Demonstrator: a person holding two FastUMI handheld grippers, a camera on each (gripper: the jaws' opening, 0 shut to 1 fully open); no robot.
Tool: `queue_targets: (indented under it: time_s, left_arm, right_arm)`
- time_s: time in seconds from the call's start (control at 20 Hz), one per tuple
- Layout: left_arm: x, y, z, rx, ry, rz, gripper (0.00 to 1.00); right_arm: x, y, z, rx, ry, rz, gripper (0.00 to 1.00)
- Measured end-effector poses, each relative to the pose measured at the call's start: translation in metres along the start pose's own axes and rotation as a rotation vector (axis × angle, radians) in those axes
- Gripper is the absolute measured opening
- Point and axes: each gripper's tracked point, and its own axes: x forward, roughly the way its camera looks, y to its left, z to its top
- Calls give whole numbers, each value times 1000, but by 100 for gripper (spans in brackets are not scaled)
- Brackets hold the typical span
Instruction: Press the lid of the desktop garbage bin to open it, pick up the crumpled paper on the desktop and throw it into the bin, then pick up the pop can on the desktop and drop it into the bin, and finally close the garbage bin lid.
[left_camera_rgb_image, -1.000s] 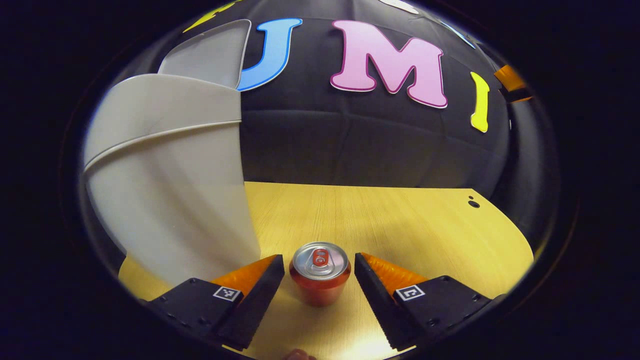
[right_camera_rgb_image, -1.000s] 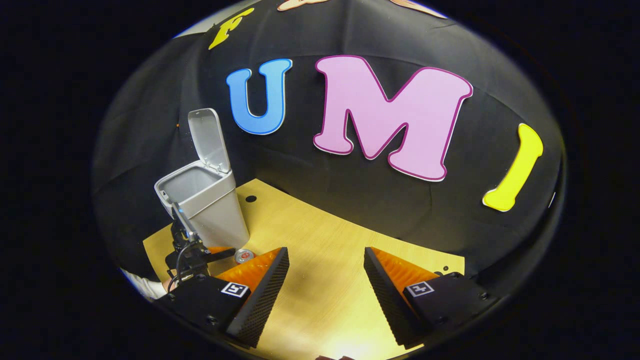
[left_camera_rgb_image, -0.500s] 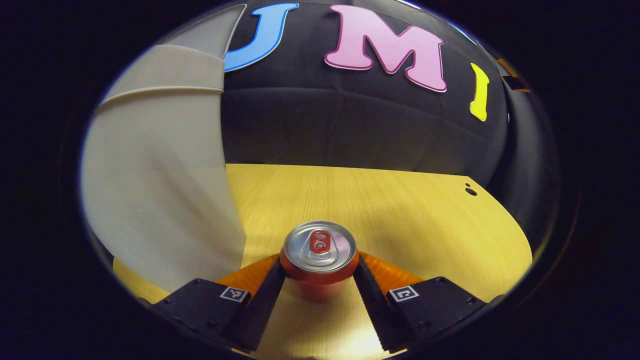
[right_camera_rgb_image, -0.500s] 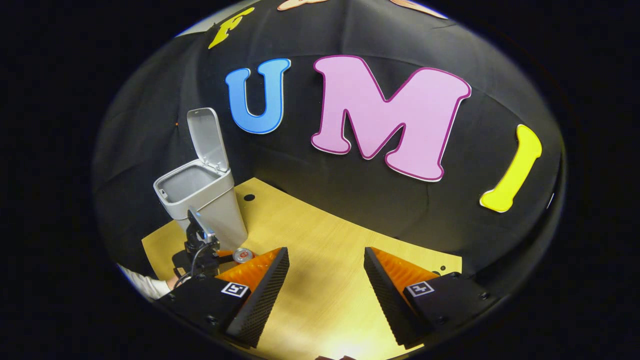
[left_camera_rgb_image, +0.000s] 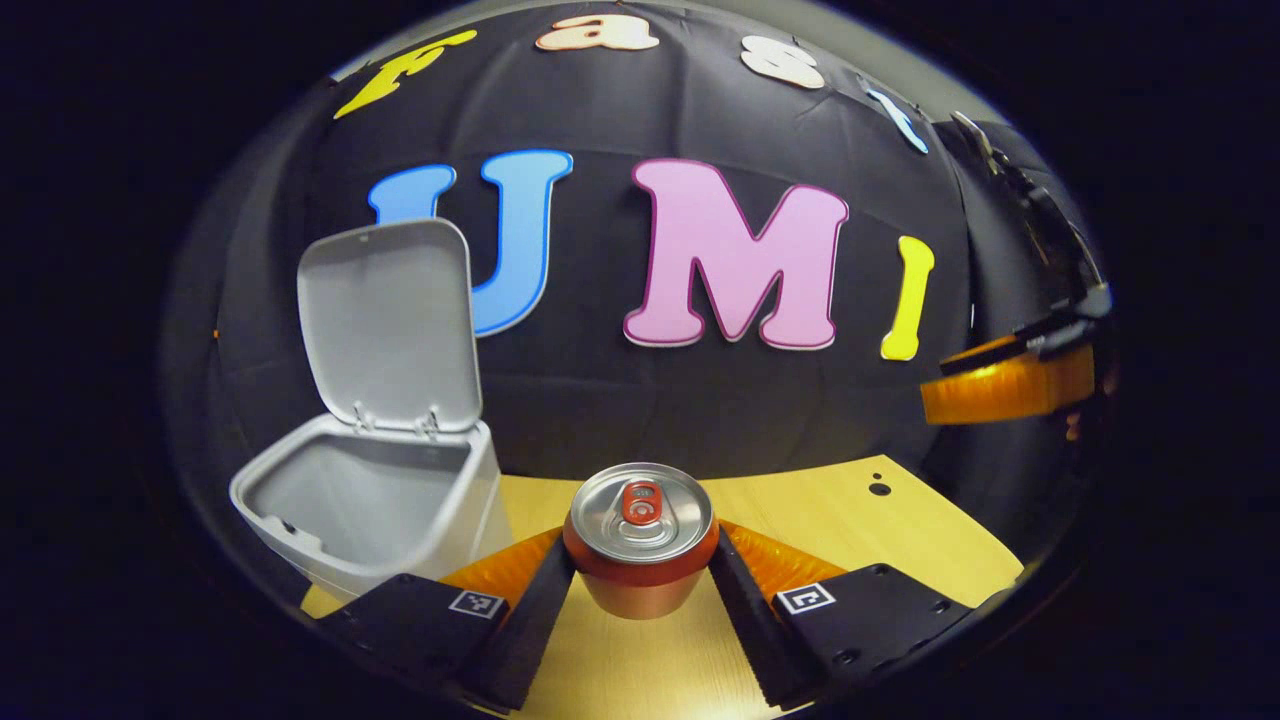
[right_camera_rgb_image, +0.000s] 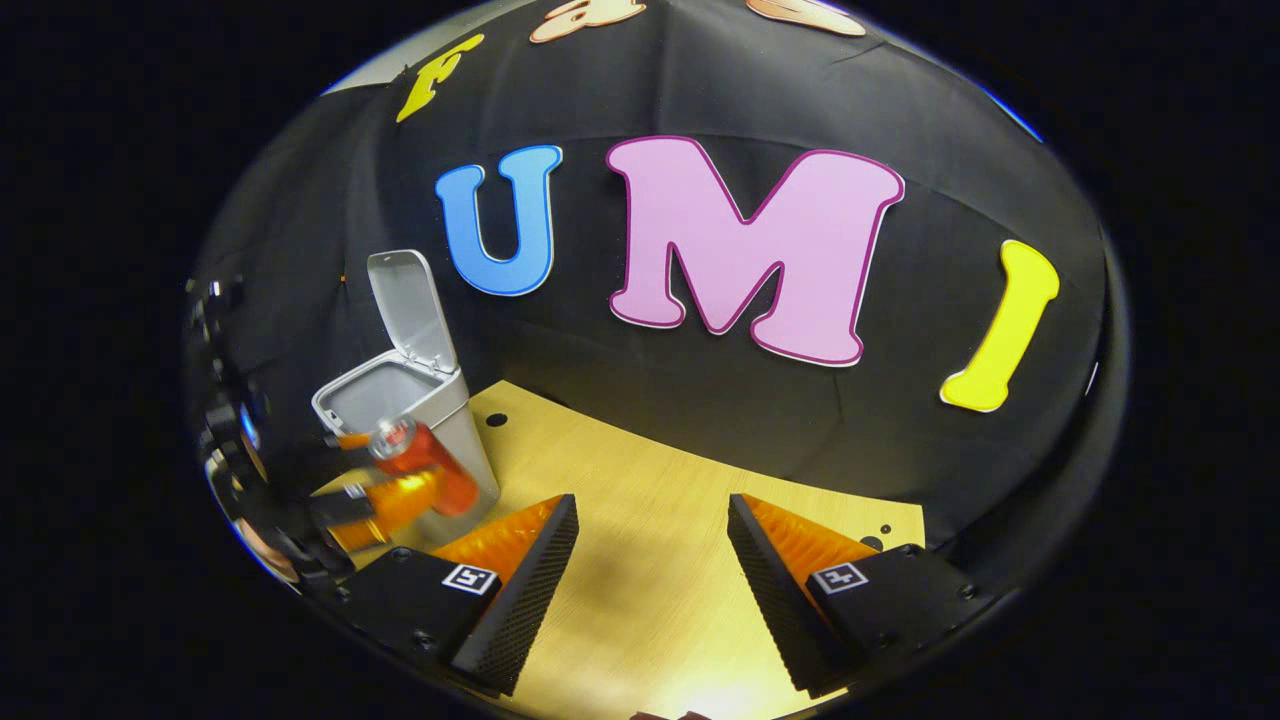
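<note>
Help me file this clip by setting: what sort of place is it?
Probably a staged tabletop booth, not a real home: a pale wooden desktop backed by black cloth wall, a small grey bin with its lid up, and a pop can held by the left gripper.

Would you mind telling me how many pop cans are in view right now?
1: the pop can is gripped in the left tool, beside the open bin. More could lie hidden inside it.

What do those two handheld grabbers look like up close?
Each has wedge-shaped jaws with ridged inner faces on a black block body bearing small square black-and-white markers: left gripper, right gripper. The right gripper, seen from the left gripper view, trails dark cables.
</note>
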Motion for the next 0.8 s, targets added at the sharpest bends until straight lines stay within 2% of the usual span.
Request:
queue_targets:
  time_s: [0.15, 0.25, 0.35, 0.5, 0.8]
  left_arm:
    - [-20, 36, 66, 34, -99, 41, 83]
    - [-26, 73, 84, 92, -115, 95, 82]
    - [-22, 108, 73, 111, -68, 129, 82]
    - [-9, 143, 38, 73, 37, 150, 83]
    - [7, 170, -13, -1, 185, 148, 85]
  right_arm:
    - [-6, 9, 1, -12, -12, -1, 98]
    - [-12, 18, 7, 8, -30, 8, 98]
    - [-21, 27, 17, 15, -61, 12, 98]
    - [-35, 31, 29, -4, -93, 3, 97]
    - [-57, 25, 35, -17, -117, -45, 97]
